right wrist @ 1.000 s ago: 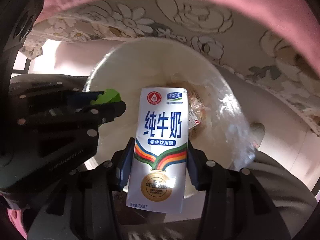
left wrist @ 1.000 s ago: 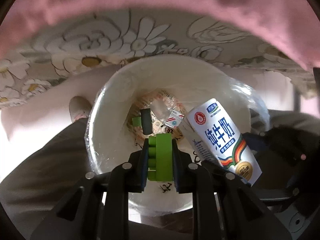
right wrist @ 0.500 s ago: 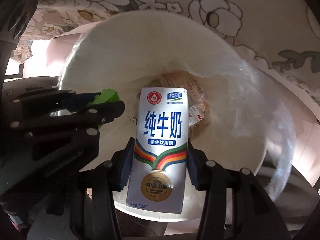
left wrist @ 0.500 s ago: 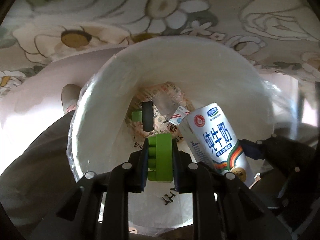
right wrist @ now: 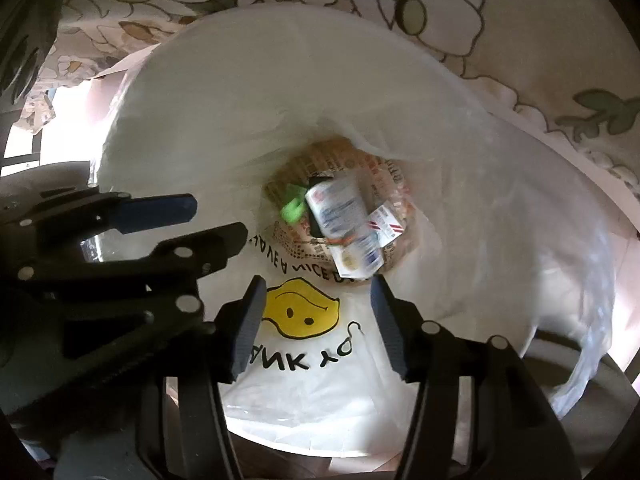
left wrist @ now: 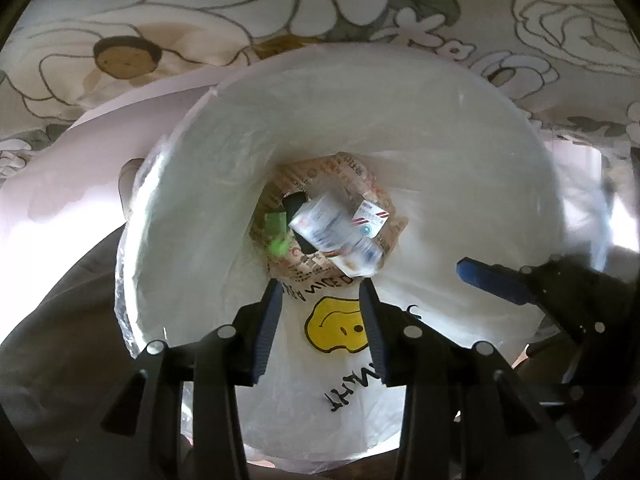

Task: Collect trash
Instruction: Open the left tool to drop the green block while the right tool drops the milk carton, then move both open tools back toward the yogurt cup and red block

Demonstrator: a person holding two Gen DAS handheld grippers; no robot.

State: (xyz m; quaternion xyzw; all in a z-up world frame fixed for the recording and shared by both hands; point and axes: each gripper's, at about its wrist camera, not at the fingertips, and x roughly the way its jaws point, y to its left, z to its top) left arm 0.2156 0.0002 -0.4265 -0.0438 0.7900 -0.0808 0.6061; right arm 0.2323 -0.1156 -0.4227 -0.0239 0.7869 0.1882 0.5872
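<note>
Nearest you: left hand-held gripper (left wrist: 320, 300), jaws opening, nothing between the pads. Right hand-held gripper (right wrist: 318, 300), same — jaws opening, empty. Both point steeply down into the mouth of the lined trash bin (left wrist: 500, 184).

Step in hand: the drop. Milk carton (right wrist: 340, 220) and green block (right wrist: 292, 206) are both motion-blurred down at the bottom of the bin, clear of your pads — falling or just landed, can't tell which. They sit on or just above printed wrappers (right wrist: 384, 184) and a small red-striped packet (right wrist: 386, 220).

Next move, my read: lift both grippers straight up out of the bin mouth before swinging away, so the fingers don't snag the liner (right wrist: 320, 352). Then go for the next piece of trash. None is visible from here.

Hard to make out: the carton's print is smeared. A dark item under the carton — can't identify. The liner's lettering is partly cut off by your fingers. Beyond the bin only floral fabric (left wrist: 200, 32) shows; the floor is mostly hidden.
</note>
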